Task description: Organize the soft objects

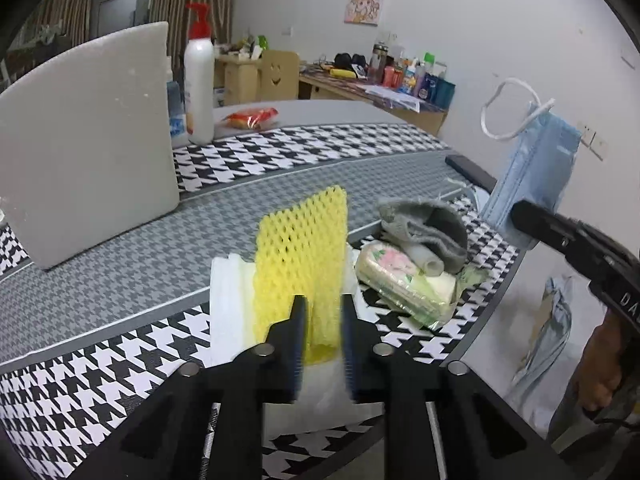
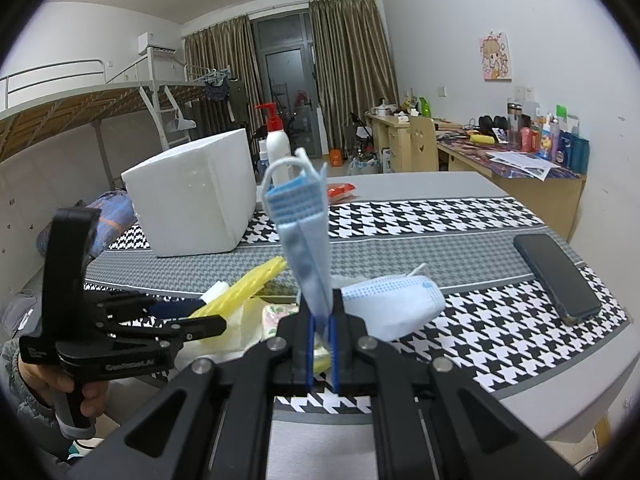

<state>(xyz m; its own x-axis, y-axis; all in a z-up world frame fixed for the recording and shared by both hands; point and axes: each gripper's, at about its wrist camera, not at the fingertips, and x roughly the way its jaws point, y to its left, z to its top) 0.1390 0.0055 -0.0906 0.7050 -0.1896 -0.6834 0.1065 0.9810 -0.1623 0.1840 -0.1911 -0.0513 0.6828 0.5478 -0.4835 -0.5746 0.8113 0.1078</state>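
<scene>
Your left tool [image 1: 323, 332] pinches the near end of a yellow foam net [image 1: 302, 256], which stands up just ahead of its tips above a white foam sheet [image 1: 230, 300] on the tabletop [image 1: 120, 248]. Your right tool [image 2: 323, 344] is pressed together on a folded blue face mask [image 2: 306, 240], held upright off the tabletop. Beyond its tips lies a second mask [image 2: 394, 304]; a tissue pack [image 1: 404, 284] and what looks like a grey sock [image 1: 424, 224] sit right of the left tool.

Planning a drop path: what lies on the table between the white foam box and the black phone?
Only bare houndstooth tablecloth between foam box and phone, in the right wrist view; the held mask hangs in front.
</scene>
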